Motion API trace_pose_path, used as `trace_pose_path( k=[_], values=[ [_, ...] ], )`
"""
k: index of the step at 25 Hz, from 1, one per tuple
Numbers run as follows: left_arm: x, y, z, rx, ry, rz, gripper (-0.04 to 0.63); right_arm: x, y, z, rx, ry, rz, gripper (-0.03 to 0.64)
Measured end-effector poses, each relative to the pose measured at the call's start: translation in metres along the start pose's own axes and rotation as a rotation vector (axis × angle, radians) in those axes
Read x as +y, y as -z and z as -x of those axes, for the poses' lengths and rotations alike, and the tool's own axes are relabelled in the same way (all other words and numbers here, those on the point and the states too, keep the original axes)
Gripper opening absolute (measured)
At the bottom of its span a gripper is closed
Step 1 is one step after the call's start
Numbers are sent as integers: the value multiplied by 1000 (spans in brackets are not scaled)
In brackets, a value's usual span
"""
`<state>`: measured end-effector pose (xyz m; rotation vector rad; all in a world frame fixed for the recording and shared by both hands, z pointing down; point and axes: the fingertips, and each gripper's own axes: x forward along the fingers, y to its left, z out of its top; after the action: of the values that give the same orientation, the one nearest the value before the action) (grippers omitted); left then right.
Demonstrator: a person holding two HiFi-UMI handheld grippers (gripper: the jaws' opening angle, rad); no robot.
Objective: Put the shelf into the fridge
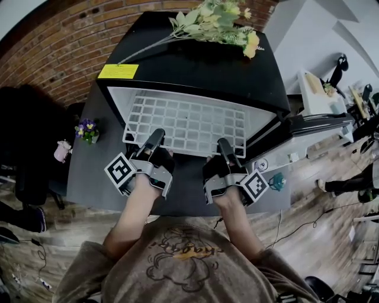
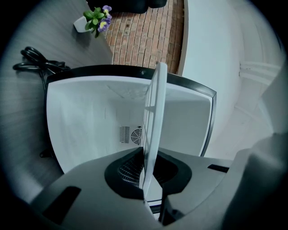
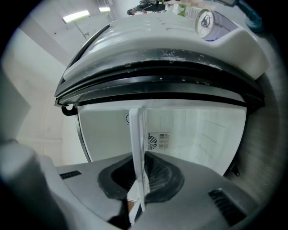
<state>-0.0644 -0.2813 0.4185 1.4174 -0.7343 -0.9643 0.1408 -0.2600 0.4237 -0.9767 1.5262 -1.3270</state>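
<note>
My left gripper (image 2: 146, 176) and right gripper (image 3: 139, 182) are both pinched nearly closed on the near edge of the white wire shelf (image 1: 189, 123), with just that thin rim between the jaws. They're on the left and right parts of that edge. The shelf runs flat ahead of them into the white cavity of the open mini fridge (image 1: 177, 64). There's a round vent (image 2: 136, 134) on the back wall straight ahead. The door (image 1: 320, 121) hangs open to the right of the right gripper, and flowers (image 1: 219, 18) lie on top of the fridge, farther out.
</note>
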Motion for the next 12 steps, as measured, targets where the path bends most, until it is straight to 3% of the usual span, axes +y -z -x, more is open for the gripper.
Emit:
trace_pose_path(
  k=[12],
  values=[
    [1, -6, -14, -1, 5, -4, 51, -3, -6, -13, -17, 6, -7, 29]
  ],
)
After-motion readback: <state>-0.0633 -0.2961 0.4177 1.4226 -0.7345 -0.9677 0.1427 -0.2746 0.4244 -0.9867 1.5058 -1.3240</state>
